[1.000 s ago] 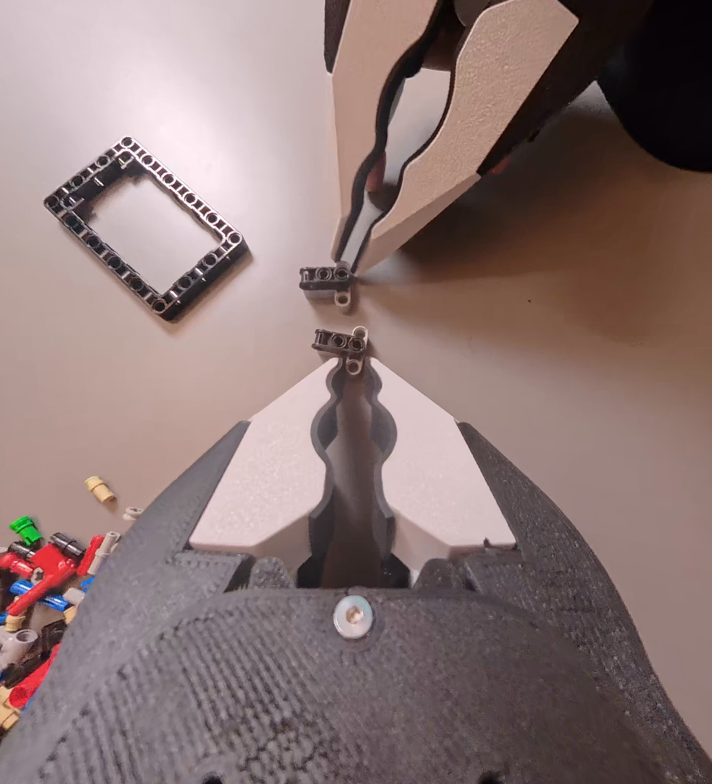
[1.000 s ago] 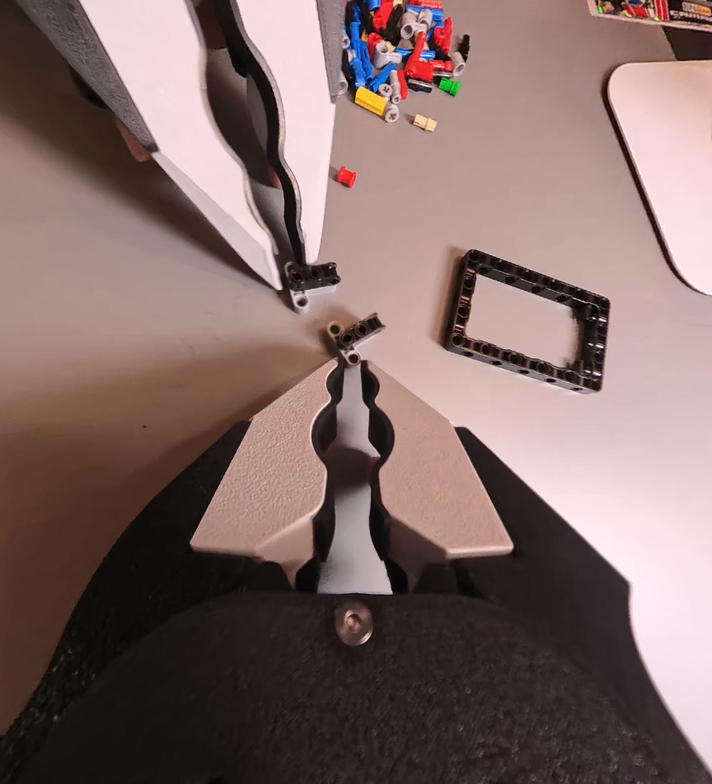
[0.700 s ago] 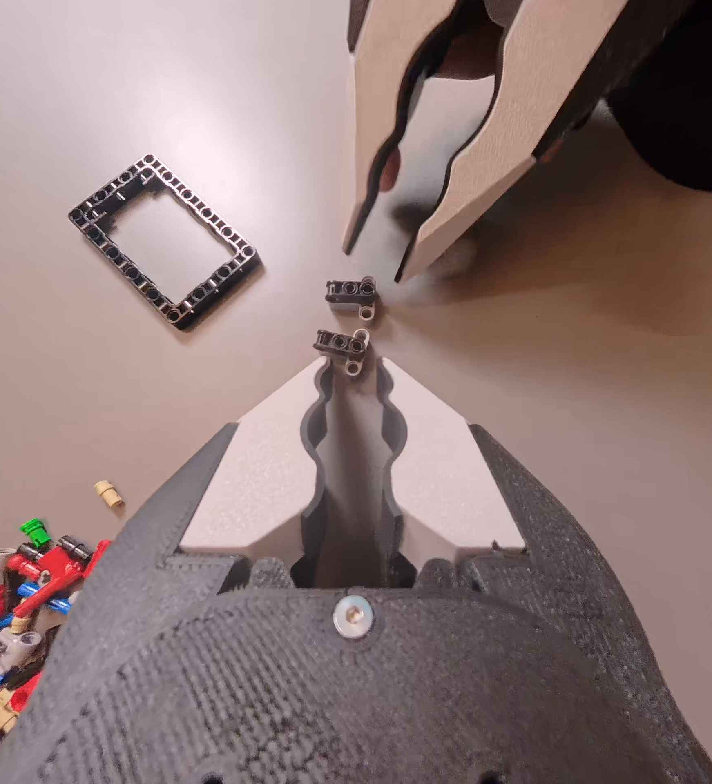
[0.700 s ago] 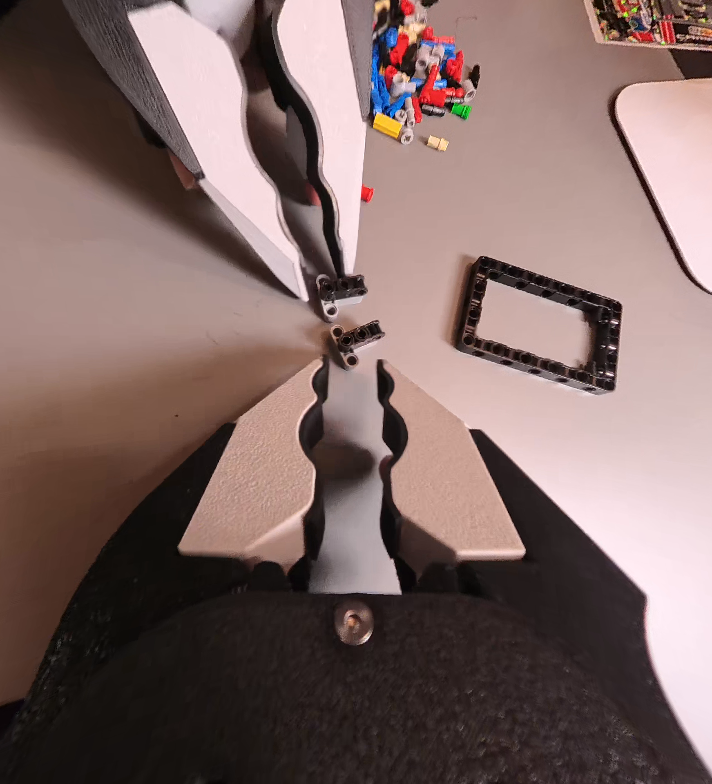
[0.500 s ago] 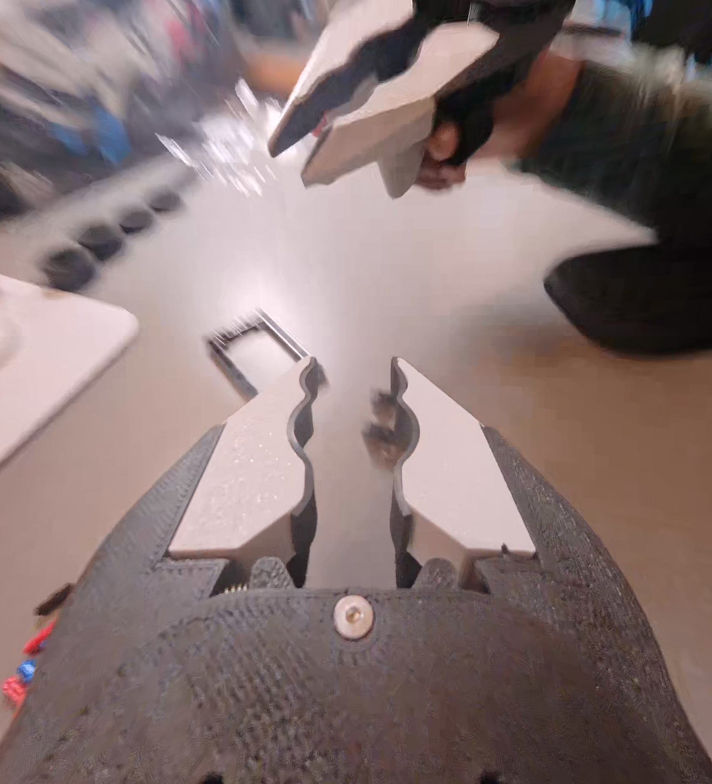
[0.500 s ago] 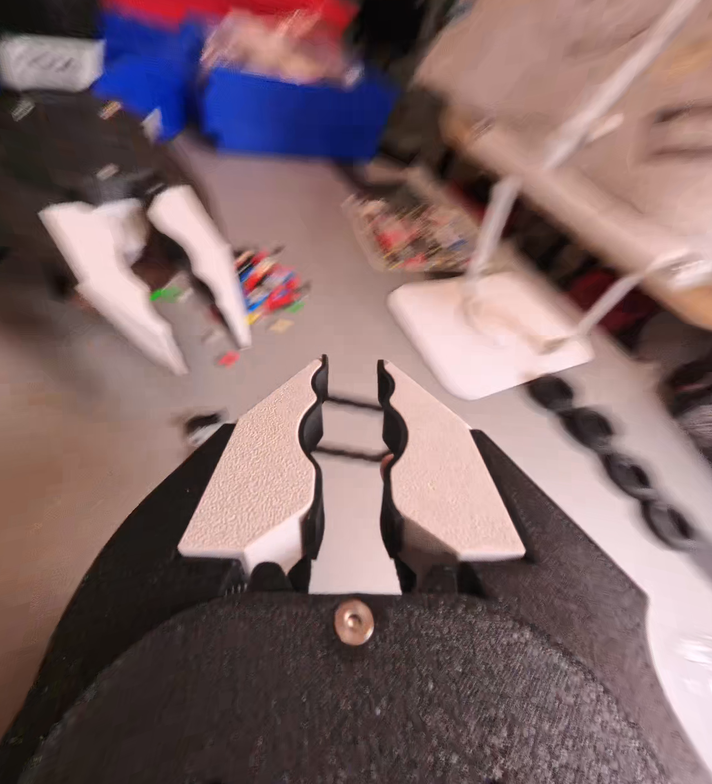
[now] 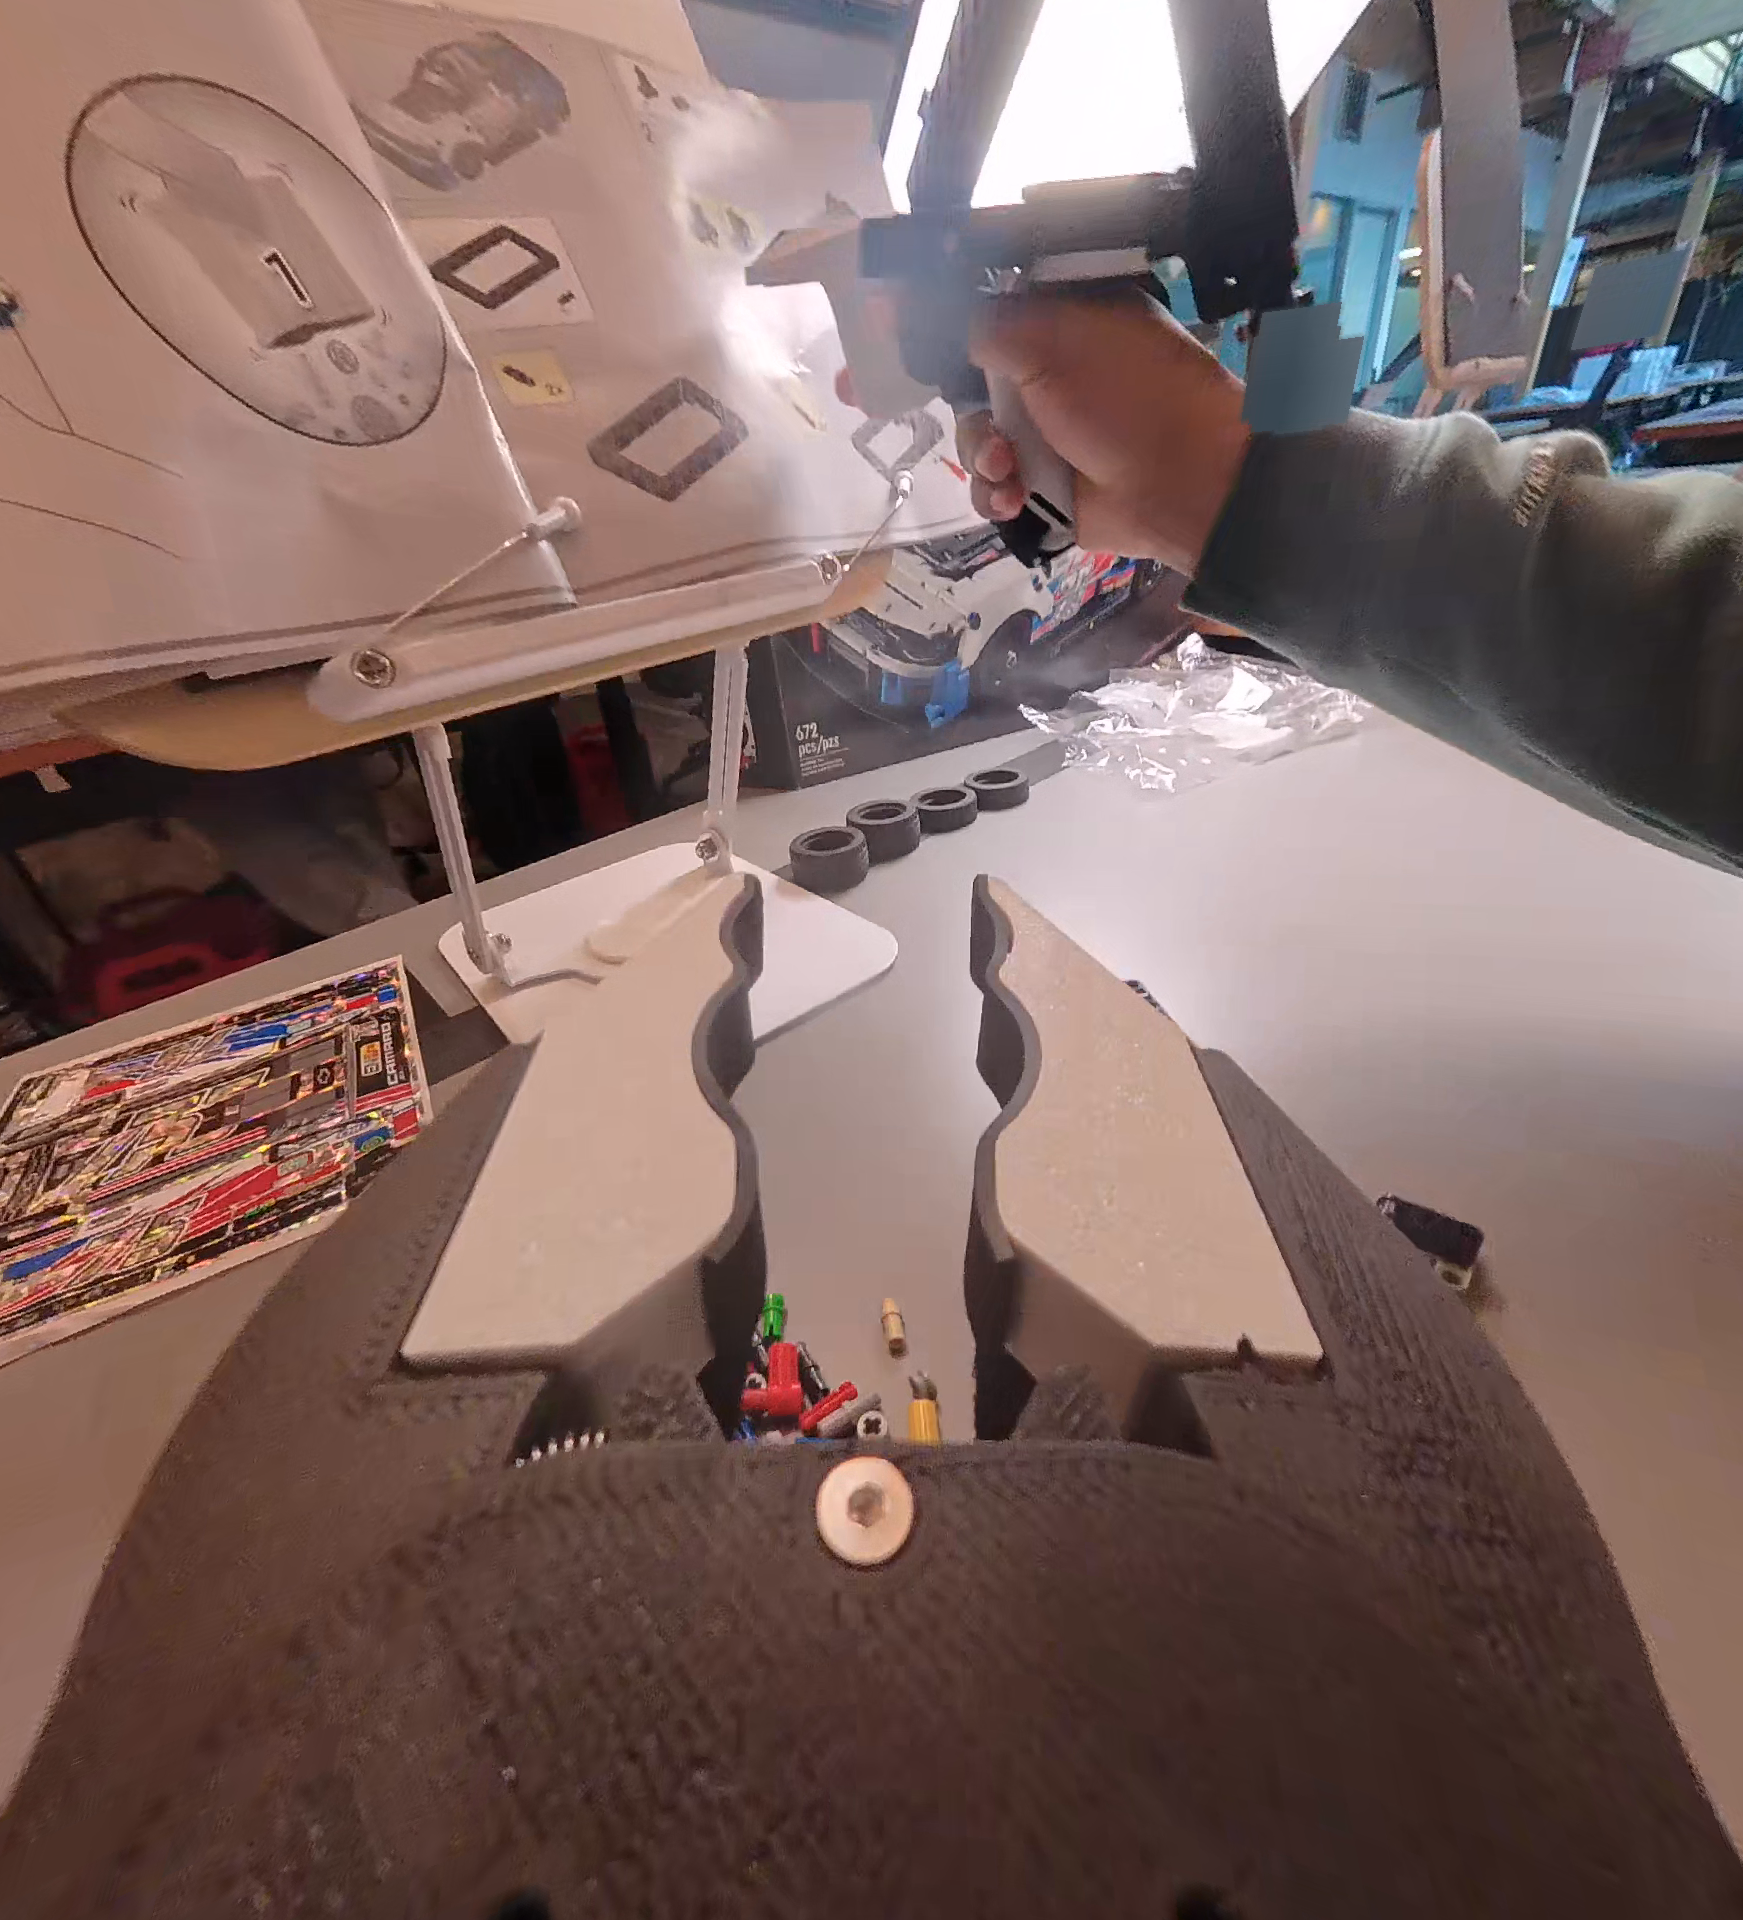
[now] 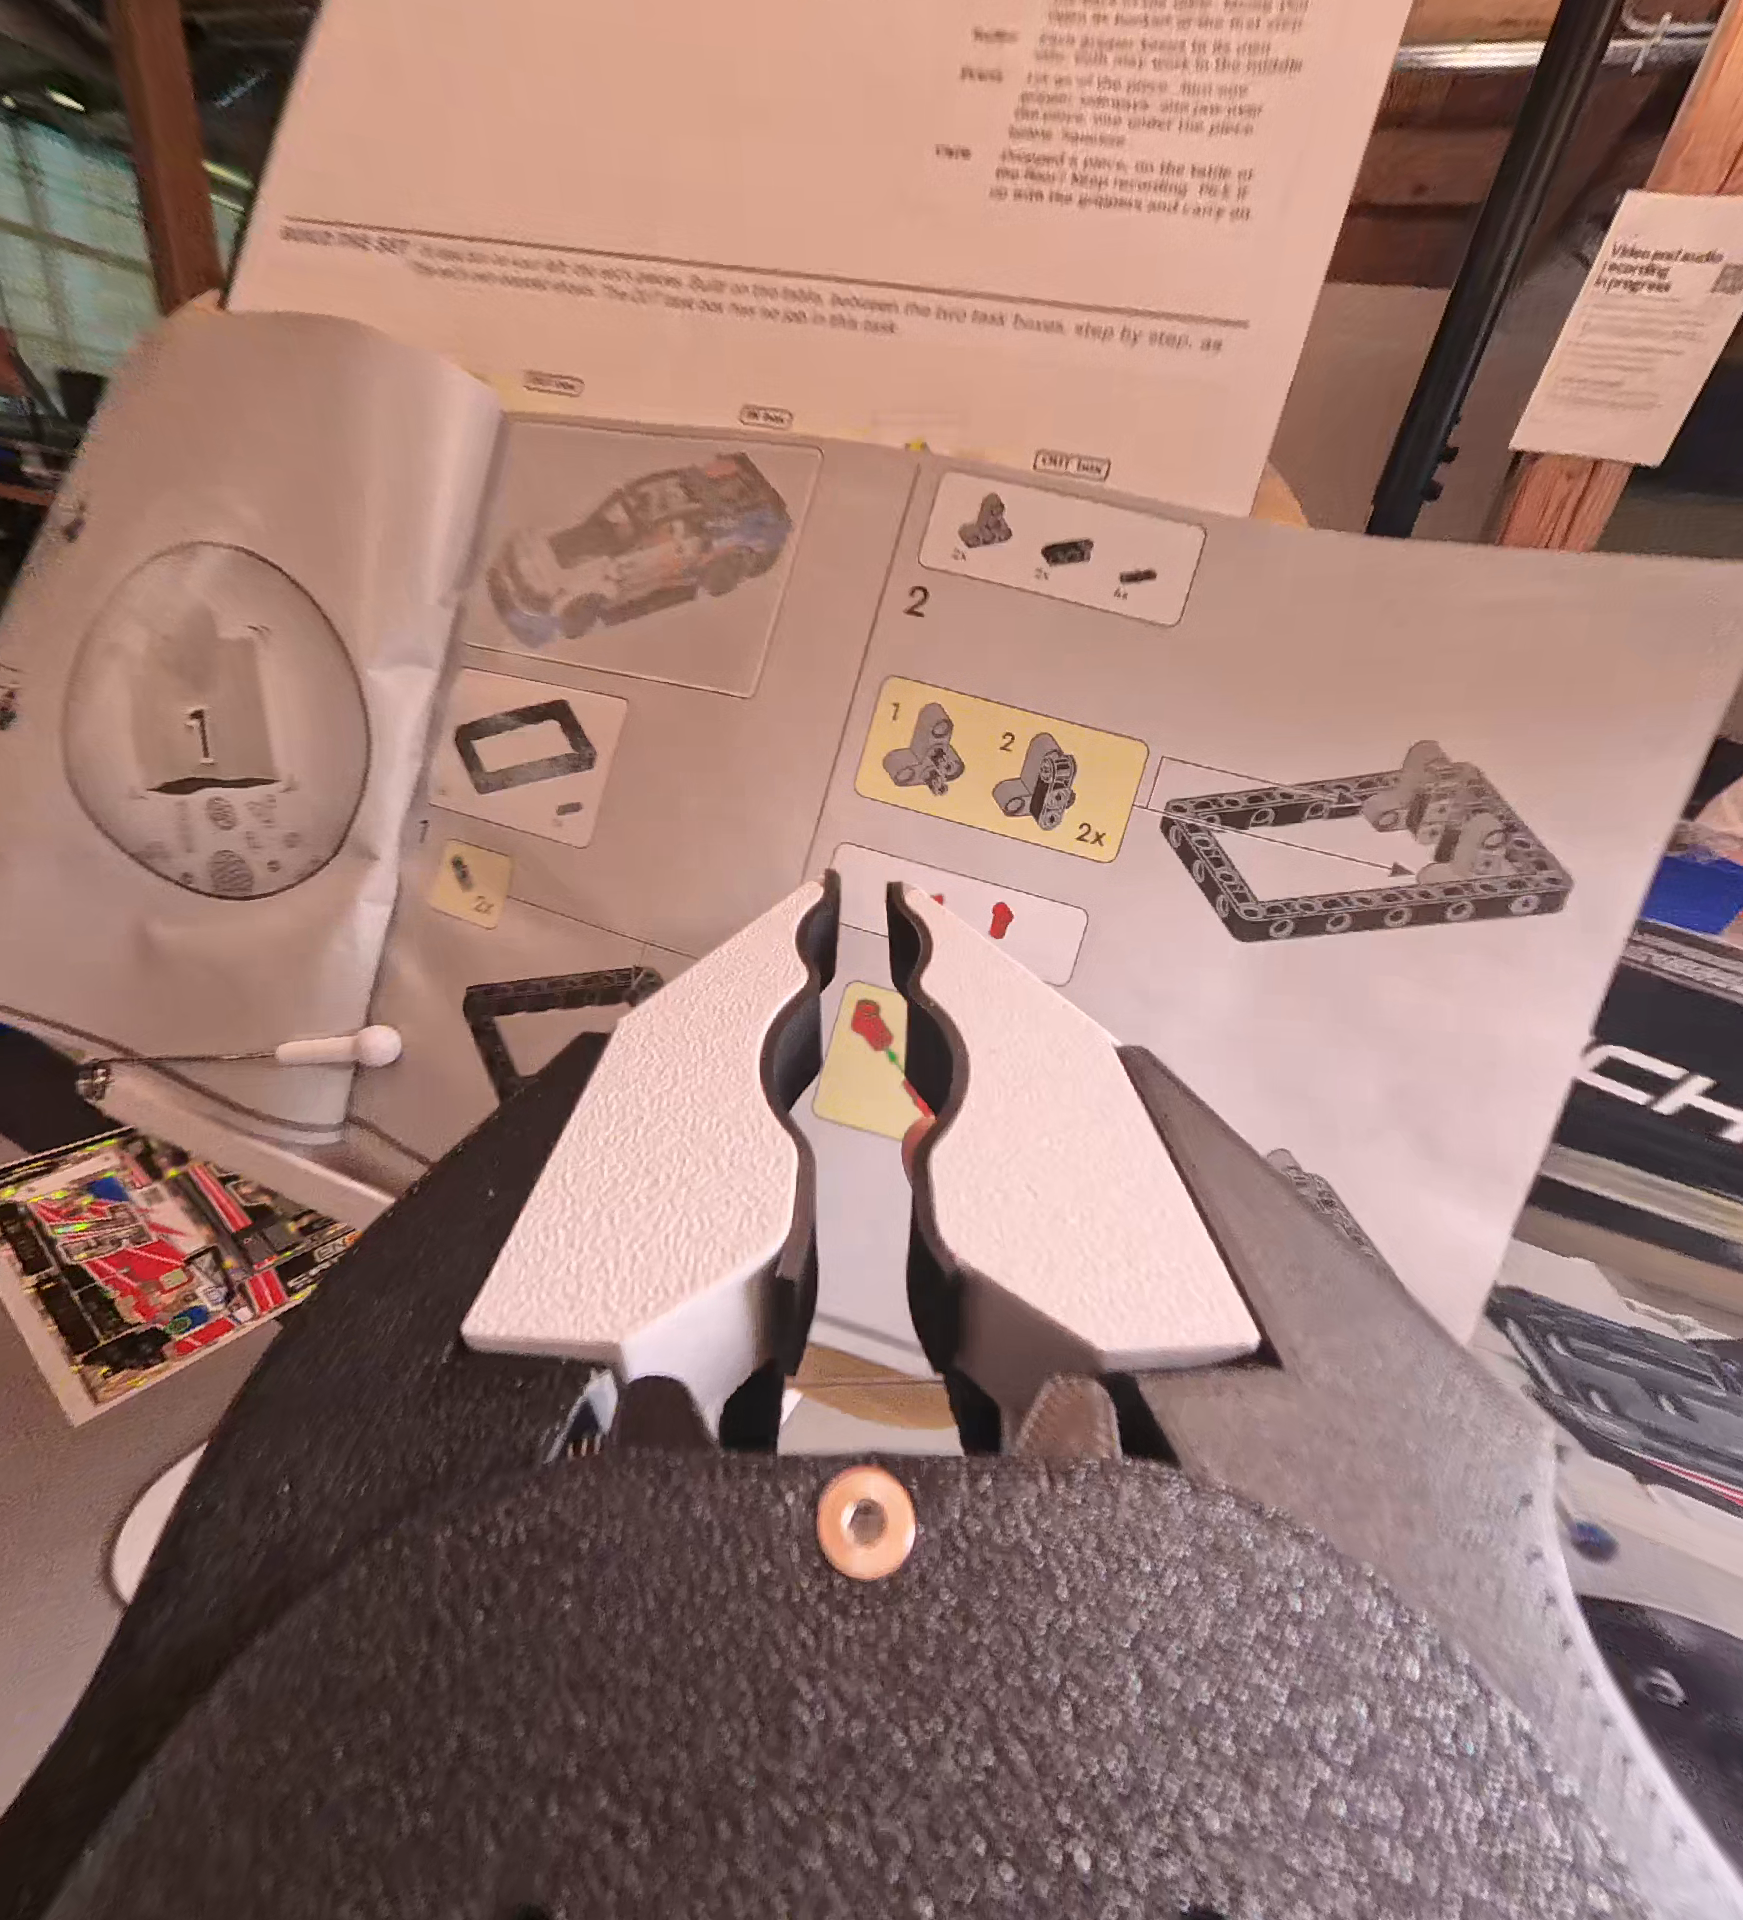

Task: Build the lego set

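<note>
Left gripper: matte white fingers with wavy dark-lined inner edges, spread wide, nothing between them. Body is coarse black printed plastic with one steel screw.

Through the gap at lower centre: loose lego pieces, small red, yellow, green and tan pins on the smooth grey table. A small black beam piece sits at right centre, partly behind the gripper body.

Upper centre: four black rubber tyres in a row. Glossy holographic sticker sheet flat at left. White metal stand carries the instruction booklet, upper left.

Right gripper: same build, fingers parted by a narrow gap, holding nothing, pointed at the booklet pages. In the left view a hand grips its handle, upper right.
</note>
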`<state>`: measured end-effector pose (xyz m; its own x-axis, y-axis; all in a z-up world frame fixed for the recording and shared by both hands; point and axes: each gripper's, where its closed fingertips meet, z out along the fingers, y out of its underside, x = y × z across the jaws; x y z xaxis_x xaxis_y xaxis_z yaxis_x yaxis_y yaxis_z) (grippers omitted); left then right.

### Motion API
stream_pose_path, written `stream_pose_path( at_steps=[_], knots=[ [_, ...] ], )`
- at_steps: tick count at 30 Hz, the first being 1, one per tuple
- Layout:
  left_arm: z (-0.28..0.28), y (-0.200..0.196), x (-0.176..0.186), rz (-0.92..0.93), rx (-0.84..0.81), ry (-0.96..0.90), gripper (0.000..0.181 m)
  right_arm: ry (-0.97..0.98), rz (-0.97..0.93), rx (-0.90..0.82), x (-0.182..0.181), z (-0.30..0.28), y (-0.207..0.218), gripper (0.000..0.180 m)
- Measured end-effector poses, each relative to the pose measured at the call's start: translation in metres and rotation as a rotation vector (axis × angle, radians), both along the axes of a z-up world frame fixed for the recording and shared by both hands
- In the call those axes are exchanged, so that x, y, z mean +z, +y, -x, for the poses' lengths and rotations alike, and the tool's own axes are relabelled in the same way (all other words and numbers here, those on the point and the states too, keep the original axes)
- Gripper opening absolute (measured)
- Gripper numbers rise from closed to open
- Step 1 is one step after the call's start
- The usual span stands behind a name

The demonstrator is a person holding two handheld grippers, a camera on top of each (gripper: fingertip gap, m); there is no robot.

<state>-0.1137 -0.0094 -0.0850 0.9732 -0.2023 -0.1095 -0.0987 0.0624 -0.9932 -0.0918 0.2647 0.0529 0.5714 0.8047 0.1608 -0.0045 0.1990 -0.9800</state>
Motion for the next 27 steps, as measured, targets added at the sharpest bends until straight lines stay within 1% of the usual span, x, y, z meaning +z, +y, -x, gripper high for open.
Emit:
stream_pose_path(
  at_steps=[6,12,16,27],
  knots=[
    [0.004,0.006,-0.015,0.044,-0.012,0.012,0.037,-0.005,0.024,-0.023,-0.011,0.002,0.02,0.0],
    [0.004,0.008,-0.022,0.064,-0.017,0.01,0.036,0.048,0.027,-0.023,-0.009,-0.013,0.027,0.0],
    [0.002,0.01,-0.028,0.082,-0.025,0.013,0.035,0.036,0.037,-0.024,-0.013,-0.015,0.035,0.0],
    [0.0,0.014,-0.037,0.106,-0.03,0.021,0.035,0.028,0.023,-0.007,-0.013,-0.015,0.036,0.0]
  ],
)
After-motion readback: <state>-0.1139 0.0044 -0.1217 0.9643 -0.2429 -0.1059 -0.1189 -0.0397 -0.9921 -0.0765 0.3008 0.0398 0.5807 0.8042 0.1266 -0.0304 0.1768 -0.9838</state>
